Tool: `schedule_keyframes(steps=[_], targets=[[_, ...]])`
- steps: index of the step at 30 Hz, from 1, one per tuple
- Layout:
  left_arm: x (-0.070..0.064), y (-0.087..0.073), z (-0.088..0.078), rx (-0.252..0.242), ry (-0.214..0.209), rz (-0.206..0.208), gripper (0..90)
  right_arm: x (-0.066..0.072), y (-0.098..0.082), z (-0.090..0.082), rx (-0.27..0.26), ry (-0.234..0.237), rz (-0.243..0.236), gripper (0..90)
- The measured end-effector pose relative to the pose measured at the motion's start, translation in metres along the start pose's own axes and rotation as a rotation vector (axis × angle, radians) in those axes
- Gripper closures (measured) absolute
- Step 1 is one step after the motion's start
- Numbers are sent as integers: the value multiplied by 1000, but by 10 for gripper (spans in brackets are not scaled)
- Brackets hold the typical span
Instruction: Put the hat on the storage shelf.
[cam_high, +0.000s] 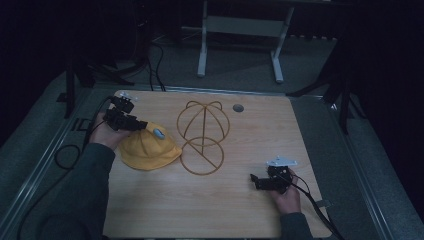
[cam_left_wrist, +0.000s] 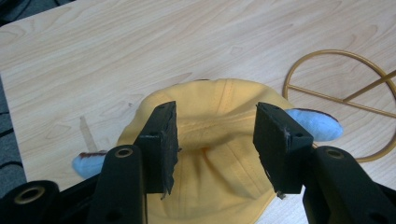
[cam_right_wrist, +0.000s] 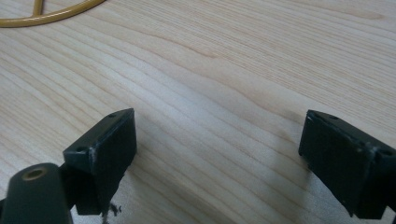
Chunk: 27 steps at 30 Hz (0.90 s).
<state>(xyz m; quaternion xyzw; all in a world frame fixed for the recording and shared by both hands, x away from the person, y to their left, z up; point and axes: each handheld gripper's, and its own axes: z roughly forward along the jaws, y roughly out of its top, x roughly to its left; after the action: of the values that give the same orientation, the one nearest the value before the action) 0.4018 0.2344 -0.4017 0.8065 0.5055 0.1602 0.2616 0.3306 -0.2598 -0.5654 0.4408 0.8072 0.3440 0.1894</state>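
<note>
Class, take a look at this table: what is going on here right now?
A person at a wooden table holds a gripper in each hand. The left gripper hovers over a yellow hat, jaws open on either side of its crown, not yet closed. The right gripper waits open over bare wood, holding nothing. A gold wire hat stand sits beside the hat, with nothing on it.

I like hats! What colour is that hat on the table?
Yellow. The hat shows best in the left gripper view.

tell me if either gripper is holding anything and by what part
Nothing is held. The left gripper is open over the yellow hat's crown; the right gripper is open over bare table.
</note>
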Motion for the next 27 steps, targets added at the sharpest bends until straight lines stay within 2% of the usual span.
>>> schedule_keyframes(steps=[6, 11, 18, 24, 27], targets=[[-1, 2, 5, 20, -39, 48, 439, 0, 0, 0, 0, 0, 0, 112], [1, 4, 12, 37, -68, 116, 396, 0, 0, 0, 0, 0, -1, 112], [7, 4, 17, 60, -65, 172, 346, 0, 0, 0, 1, 0, 1, 112], [11, 3, 19, 77, -79, 201, 322, 0, 0, 0, 1, 0, 1, 112], [9, 1, 22, 102, -58, 233, 322, 0, 0, 0, 0, 0, 1, 112]])
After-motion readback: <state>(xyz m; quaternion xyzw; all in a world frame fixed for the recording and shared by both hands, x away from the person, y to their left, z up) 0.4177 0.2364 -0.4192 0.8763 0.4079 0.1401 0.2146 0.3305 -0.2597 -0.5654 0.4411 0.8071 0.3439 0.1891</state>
